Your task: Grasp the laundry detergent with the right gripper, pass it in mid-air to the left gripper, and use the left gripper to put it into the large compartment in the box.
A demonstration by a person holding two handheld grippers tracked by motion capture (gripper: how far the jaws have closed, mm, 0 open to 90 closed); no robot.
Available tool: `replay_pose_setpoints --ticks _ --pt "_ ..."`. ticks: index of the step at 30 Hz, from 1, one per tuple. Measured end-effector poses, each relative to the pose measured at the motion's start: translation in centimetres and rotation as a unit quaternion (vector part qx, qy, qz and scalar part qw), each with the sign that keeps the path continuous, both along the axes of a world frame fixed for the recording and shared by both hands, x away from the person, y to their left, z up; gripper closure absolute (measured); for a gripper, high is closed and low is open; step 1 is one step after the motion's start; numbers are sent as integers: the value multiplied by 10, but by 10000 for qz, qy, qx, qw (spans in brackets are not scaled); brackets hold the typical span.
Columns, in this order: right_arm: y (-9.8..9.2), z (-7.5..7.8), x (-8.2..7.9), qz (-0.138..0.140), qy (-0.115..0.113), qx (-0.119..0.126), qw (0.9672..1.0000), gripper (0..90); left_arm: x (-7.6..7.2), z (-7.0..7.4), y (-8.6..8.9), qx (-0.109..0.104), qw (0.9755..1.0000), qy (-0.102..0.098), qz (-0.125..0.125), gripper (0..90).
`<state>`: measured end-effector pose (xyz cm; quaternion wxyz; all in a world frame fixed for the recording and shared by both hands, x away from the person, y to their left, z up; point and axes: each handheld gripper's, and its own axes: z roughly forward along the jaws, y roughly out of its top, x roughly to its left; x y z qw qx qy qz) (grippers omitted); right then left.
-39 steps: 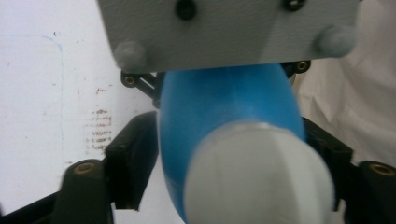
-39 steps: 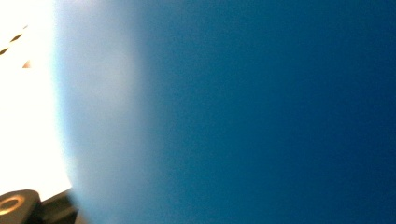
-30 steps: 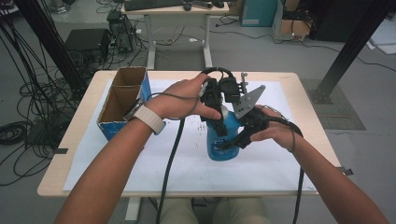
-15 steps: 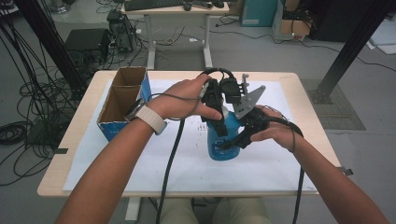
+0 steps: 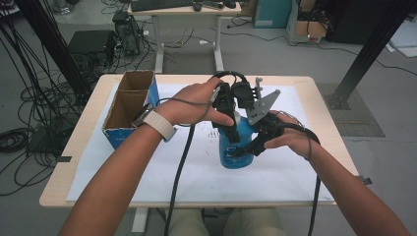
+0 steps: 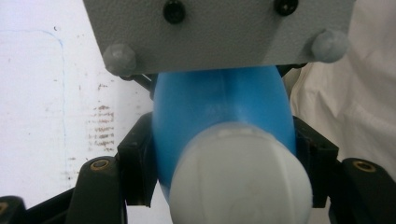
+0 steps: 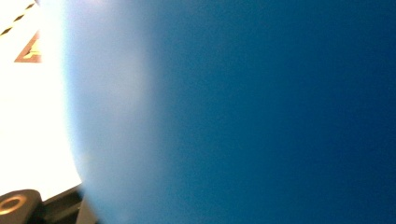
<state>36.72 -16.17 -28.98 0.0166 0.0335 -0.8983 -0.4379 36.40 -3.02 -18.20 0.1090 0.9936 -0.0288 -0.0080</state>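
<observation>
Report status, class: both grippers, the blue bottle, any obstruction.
Left gripper shut on blue bottle at its white cap. Right gripper shut on its body. Nothing in the way.

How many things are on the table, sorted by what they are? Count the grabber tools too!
Blue bottle with white cap: 1
Cardboard box: 1
White paper sheet on the table: 1
Grippers: 2, the left gripper and the right gripper, both clamped on the bottle
Total: 5
</observation>
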Motion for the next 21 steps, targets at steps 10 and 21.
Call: replay_pose_setpoints --ticks 10,21 --pt "0 0 0 6 25 -16 10000 433 -1 0 1 -14 10000 19 97 371" --pt "0 0 0 -5 44 -27 10000 432 -1 0 1 -9 9999 16 101 371"
